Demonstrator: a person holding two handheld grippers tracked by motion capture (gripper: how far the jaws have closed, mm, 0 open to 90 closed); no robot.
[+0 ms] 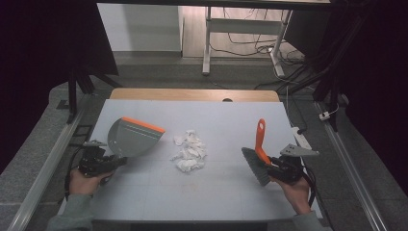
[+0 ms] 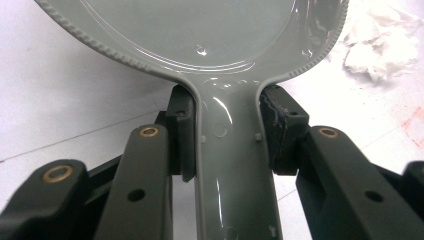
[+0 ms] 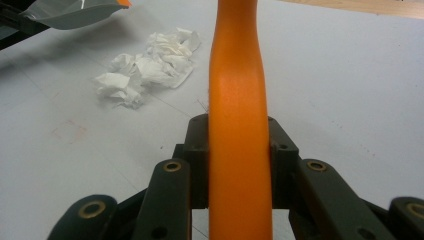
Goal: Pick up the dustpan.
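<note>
Both grippers loaded; dustpan left, brush right, tissue heap between.

Left gripper (image 1: 115, 161) clamped on grey dustpan (image 1: 132, 137) handle, orange lip toward 2 o'clock; right gripper (image 1: 272, 162) clamped on orange brush (image 1: 260, 151) handle, bristles at 7 o'clock; crumpled white tissue (image 1: 190, 151) on white table (image 1: 216, 192), apart from both tools.

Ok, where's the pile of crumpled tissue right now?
In the high view the crumpled tissue lies mid-table on the white table, between the grey dustpan on the left and the orange-handled brush on the right, touching neither.
</note>
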